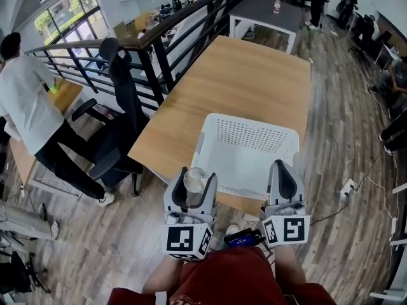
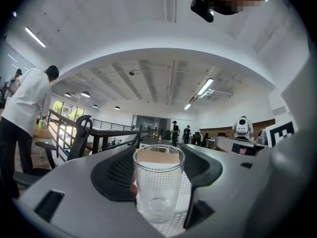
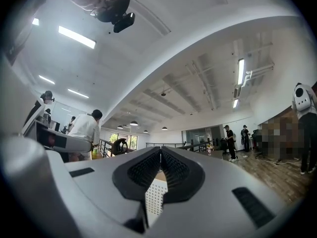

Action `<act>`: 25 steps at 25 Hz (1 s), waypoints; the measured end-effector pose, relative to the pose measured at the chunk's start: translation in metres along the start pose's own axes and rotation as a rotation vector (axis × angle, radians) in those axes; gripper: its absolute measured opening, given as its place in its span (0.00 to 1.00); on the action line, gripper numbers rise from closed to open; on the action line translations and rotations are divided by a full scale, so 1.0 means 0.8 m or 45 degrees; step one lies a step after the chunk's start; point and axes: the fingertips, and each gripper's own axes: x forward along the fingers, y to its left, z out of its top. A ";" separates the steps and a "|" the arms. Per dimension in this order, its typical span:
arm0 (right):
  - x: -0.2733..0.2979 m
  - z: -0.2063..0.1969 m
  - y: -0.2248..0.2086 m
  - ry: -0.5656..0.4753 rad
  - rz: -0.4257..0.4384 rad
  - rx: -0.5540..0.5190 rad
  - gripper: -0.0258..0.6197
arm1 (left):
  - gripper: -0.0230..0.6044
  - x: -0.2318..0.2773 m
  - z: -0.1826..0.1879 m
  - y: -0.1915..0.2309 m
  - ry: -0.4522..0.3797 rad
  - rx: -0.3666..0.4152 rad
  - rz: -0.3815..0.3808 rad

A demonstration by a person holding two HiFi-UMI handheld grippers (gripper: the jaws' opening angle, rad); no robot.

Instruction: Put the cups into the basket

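A clear glass cup (image 1: pixel 194 182) stands upright between the jaws of my left gripper (image 1: pixel 193 173), which is shut on it just off the table's near edge. The left gripper view shows the same cup (image 2: pixel 158 182) pressed between the dark pads (image 2: pixel 116 175), with nothing in it. A white perforated basket (image 1: pixel 245 145) sits on the wooden table (image 1: pixel 254 75) right ahead of both grippers, and I see nothing inside it. My right gripper (image 1: pixel 283 167) hovers over the basket's near right corner. Its jaws meet at the tips (image 3: pixel 160 150) and hold nothing. A strip of the basket (image 3: pixel 154 197) shows beneath them.
A black railing (image 1: pixel 165 37) runs along the table's left side, with a dark office chair (image 1: pixel 117 138) beside it. A person in a white shirt (image 1: pixel 25 100) bends over at the far left. A grey table (image 1: pixel 267 11) stands beyond, and more people are at the far right.
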 end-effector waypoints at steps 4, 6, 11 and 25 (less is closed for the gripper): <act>0.019 -0.001 -0.016 -0.007 0.010 -0.013 0.06 | 0.49 0.026 0.005 -0.006 -0.001 0.005 -0.004; 0.028 -0.002 -0.026 -0.008 0.010 -0.016 0.06 | 0.49 0.040 0.008 -0.010 0.000 0.011 -0.005; 0.042 -0.002 -0.059 -0.015 -0.007 -0.015 0.06 | 0.49 0.076 0.013 -0.027 -0.003 0.014 -0.028; 0.076 -0.012 -0.130 -0.002 -0.064 0.010 0.06 | 0.49 0.162 0.003 -0.057 0.047 0.013 -0.095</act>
